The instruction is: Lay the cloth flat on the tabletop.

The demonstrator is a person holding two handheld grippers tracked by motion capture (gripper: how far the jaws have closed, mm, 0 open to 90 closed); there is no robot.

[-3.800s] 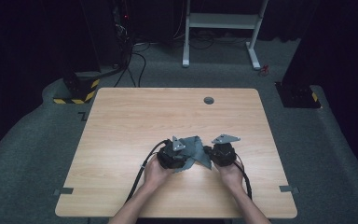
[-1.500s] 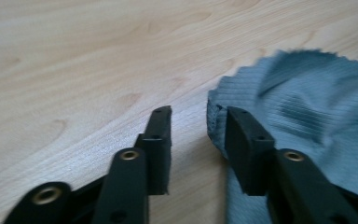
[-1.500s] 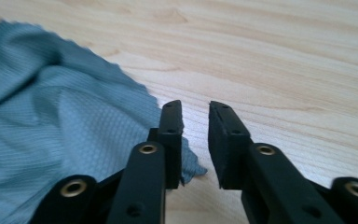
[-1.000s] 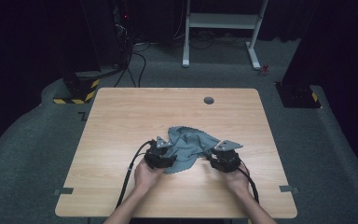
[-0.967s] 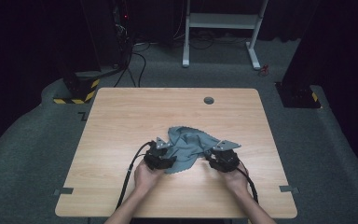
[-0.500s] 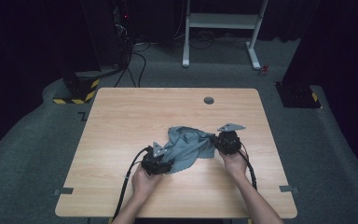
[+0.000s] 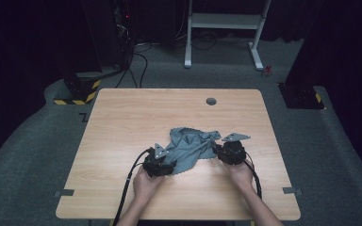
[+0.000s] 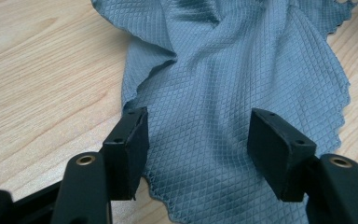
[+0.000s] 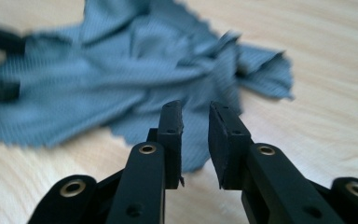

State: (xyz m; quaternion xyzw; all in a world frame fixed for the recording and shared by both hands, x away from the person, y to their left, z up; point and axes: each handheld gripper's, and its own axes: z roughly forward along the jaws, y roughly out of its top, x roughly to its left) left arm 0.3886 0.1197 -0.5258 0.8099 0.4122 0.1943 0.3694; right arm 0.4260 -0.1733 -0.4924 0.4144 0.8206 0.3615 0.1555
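Both grippers' fingers [image 8: 129, 140] gape empty over the grey cloth [image 8: 223, 93].

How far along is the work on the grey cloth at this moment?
Done: little; the grey cloth lies crumpled on the table. In hand: the left gripper straddles its near edge, jaws wide; the right gripper, jaws narrowly apart, grips nothing. Left: probably flattening or folding.

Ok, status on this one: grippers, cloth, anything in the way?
Left gripper open over the grey cloth, jaws just widened. Right gripper narrowly open, nothing pinched. Cloth crumpled on the table. Nothing in the way.
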